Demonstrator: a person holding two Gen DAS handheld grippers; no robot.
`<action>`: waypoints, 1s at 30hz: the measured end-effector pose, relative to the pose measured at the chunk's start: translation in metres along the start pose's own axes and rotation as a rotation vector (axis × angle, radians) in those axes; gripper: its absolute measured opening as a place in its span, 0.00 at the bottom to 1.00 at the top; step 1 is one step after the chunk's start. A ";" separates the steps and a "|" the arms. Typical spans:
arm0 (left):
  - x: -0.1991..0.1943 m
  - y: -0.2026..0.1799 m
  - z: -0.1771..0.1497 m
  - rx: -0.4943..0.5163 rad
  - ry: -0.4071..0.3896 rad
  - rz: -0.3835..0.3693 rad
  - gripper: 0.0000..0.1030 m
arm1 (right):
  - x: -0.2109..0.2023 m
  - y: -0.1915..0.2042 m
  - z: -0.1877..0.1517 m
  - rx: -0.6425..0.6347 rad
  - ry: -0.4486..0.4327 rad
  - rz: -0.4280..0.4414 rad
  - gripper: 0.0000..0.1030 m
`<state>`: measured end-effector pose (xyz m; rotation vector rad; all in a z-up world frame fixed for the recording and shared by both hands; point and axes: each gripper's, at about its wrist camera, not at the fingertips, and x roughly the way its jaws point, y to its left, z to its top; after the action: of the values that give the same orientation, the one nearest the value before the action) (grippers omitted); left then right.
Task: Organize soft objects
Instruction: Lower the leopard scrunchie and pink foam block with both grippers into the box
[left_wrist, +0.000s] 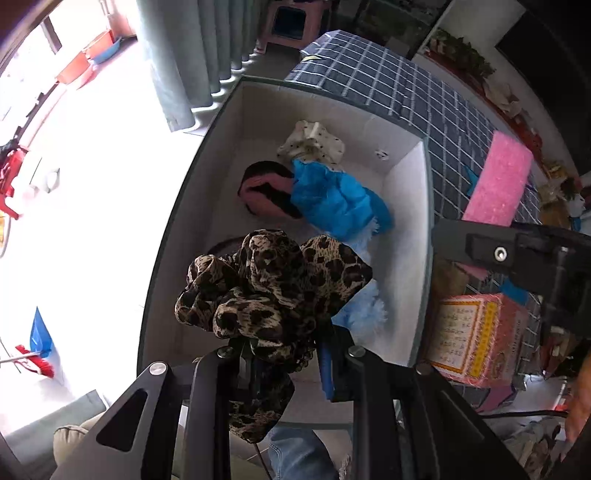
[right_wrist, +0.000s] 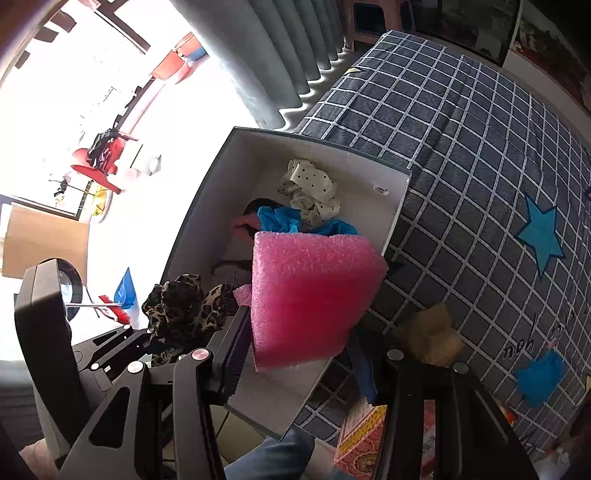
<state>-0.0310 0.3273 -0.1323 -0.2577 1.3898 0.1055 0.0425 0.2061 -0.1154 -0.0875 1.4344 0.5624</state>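
My left gripper (left_wrist: 282, 354) is shut on a leopard-print scrunchie (left_wrist: 269, 288) and holds it over the near end of a white open box (left_wrist: 406, 206). Inside the box lie a polka-dot cream cloth (left_wrist: 314, 142), a black and pink scrunchie (left_wrist: 266, 190) and a blue crumpled cloth (left_wrist: 336, 197). My right gripper (right_wrist: 299, 354) is shut on a pink foam sponge (right_wrist: 310, 295) and holds it above the box's right wall (right_wrist: 391, 218). The sponge also shows in the left wrist view (left_wrist: 498, 184). The leopard scrunchie shows in the right wrist view (right_wrist: 184, 306).
The box rests on a dark checked bedspread (right_wrist: 461, 147) with blue stars. A yellow sponge piece (right_wrist: 428, 336) lies on it beside the box. A pink printed carton (left_wrist: 476, 343) sits near the box's near right corner. Grey curtains (left_wrist: 192, 55) hang behind.
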 end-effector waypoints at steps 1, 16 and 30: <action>0.002 0.001 0.000 -0.006 0.005 0.000 0.26 | 0.001 0.001 0.001 -0.002 0.002 -0.001 0.50; 0.022 0.006 0.005 -0.020 0.033 0.035 0.26 | 0.013 0.007 0.010 -0.030 0.027 -0.024 0.50; 0.026 0.006 0.008 -0.022 0.047 0.032 0.26 | 0.022 0.012 0.024 -0.047 0.040 -0.047 0.50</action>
<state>-0.0200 0.3327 -0.1576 -0.2579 1.4408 0.1424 0.0600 0.2329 -0.1293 -0.1701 1.4543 0.5581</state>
